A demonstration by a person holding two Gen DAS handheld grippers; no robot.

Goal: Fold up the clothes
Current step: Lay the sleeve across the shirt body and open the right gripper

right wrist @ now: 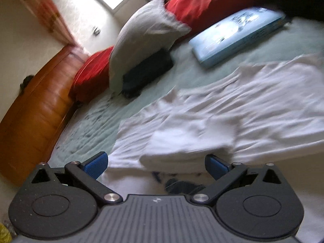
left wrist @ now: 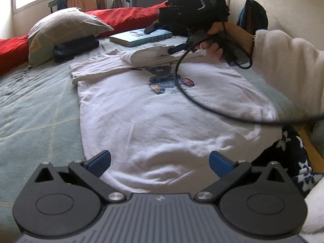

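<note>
A white T-shirt [left wrist: 162, 117] with a blue graphic print [left wrist: 170, 79] lies flat on the green bedspread [left wrist: 36, 105], hem towards me. Its upper part is folded over into a thick band [left wrist: 154, 57]. My left gripper [left wrist: 161, 163] hovers open just above the hem with nothing between its blue pads. A hand in a fluffy white sleeve [left wrist: 283, 60] holds my right gripper [left wrist: 159, 40] open over the folded band. The blurred right wrist view has the right gripper [right wrist: 156, 164] open above a folded flap [right wrist: 192, 139] of the shirt [right wrist: 263, 105].
A light blue book [left wrist: 139, 38] [right wrist: 239, 34] lies beyond the shirt. A grey pillow [left wrist: 64, 26], a red bolster [left wrist: 125, 18] and a black folded item [left wrist: 75, 47] sit at the back left. A black cable [left wrist: 182, 89] hangs across the shirt. A wooden headboard [right wrist: 34, 105] borders the bed.
</note>
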